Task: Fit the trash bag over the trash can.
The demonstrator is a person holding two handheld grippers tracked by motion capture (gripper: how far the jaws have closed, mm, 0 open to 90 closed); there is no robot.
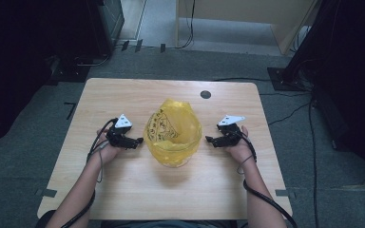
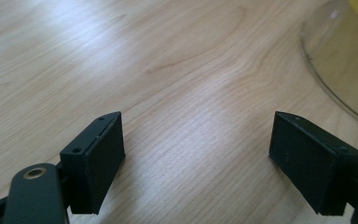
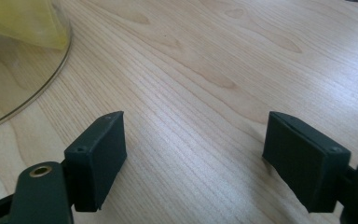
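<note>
On the wooden table (image 1: pixel 138 199), the clear glass bowl (image 1: pixel 173 159) lined with a yellow plastic bag (image 1: pixel 172 128) sits at the middle, and you hold a gripper on either side of it. Your left gripper (image 1: pixel 134 141) lies just left of the bowl, its jaws spread wide with only bare wood between them. Your right gripper (image 1: pixel 212 140) rests just right of the bowl, jaws likewise spread and pinching nothing. Both point inward at the bowl without touching it. Beyond the bowl, a small dark round mark (image 1: pixel 206 94) shows near the table's far edge.
</note>
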